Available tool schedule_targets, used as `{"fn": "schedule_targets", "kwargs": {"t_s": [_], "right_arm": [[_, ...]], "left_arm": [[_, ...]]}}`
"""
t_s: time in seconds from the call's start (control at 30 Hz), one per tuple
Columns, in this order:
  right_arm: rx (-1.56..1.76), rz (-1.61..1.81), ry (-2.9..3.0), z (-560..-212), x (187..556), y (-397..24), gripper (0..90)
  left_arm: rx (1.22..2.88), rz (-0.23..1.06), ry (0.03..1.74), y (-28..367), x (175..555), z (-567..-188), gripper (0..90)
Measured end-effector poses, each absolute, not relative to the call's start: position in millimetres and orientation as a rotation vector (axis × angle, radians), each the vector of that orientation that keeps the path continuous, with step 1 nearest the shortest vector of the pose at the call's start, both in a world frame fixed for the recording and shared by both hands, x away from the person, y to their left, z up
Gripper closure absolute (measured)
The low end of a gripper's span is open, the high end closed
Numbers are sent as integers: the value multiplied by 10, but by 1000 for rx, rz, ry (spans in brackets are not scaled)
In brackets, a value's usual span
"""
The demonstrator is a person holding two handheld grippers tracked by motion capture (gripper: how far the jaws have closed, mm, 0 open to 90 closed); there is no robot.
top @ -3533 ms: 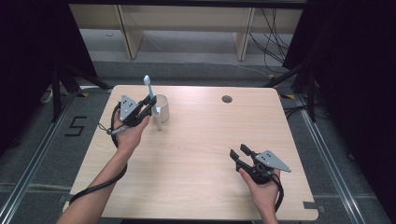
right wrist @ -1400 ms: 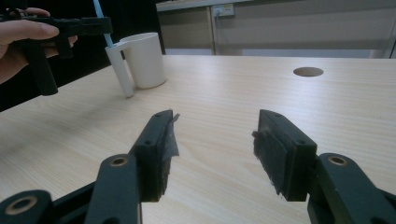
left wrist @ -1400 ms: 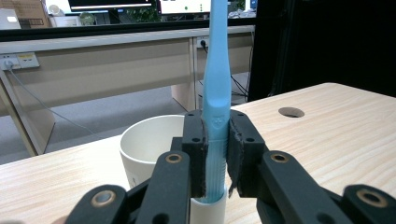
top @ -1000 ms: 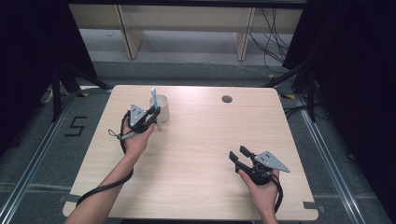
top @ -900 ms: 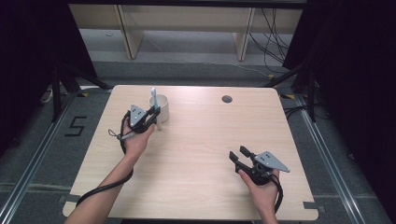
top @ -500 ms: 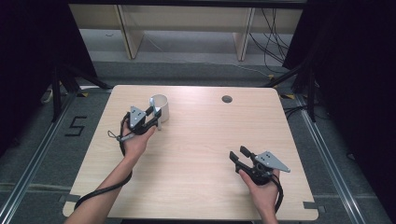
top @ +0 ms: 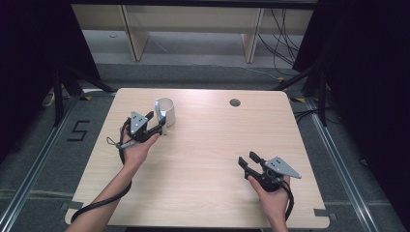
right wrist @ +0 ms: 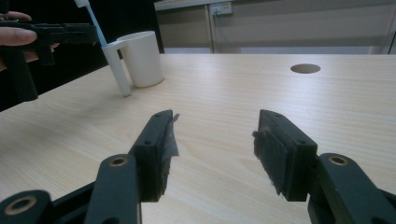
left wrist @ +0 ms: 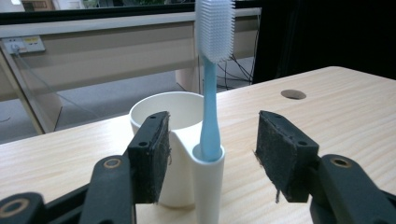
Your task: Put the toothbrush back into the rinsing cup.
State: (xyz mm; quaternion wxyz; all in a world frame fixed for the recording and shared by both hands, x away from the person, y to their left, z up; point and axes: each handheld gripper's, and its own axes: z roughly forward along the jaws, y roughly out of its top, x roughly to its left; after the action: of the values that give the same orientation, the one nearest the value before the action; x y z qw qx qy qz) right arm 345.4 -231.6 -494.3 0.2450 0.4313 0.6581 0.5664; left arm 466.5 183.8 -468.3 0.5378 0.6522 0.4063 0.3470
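Light wood desk (top: 203, 159), blue toothbrush (left wrist: 211, 93) upright in the white cup's (left wrist: 180, 140) side slot between the left gripper's (left wrist: 212, 158) just-opened fingers, right gripper (right wrist: 215, 154) wide and empty, so clipping the handle while backing off could tip it.

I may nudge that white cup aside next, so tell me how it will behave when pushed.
The white cup looks light and hollow, so it would likely slide easily on the smooth table. The blue toothbrush stands tall in its narrow side holder, so a high push may tip it. Pushing low seems safer.
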Motion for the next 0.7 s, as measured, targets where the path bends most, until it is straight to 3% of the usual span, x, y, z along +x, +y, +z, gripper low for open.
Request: {"fn": "schedule_targets", "kwargs": {"t_s": [0.7], "right_arm": [[1187, 1532, 1806, -4966, 3451, -2303, 472]], "left_arm": [[1578, 785, 906, 2171, 4089, -4661, 400]]}}
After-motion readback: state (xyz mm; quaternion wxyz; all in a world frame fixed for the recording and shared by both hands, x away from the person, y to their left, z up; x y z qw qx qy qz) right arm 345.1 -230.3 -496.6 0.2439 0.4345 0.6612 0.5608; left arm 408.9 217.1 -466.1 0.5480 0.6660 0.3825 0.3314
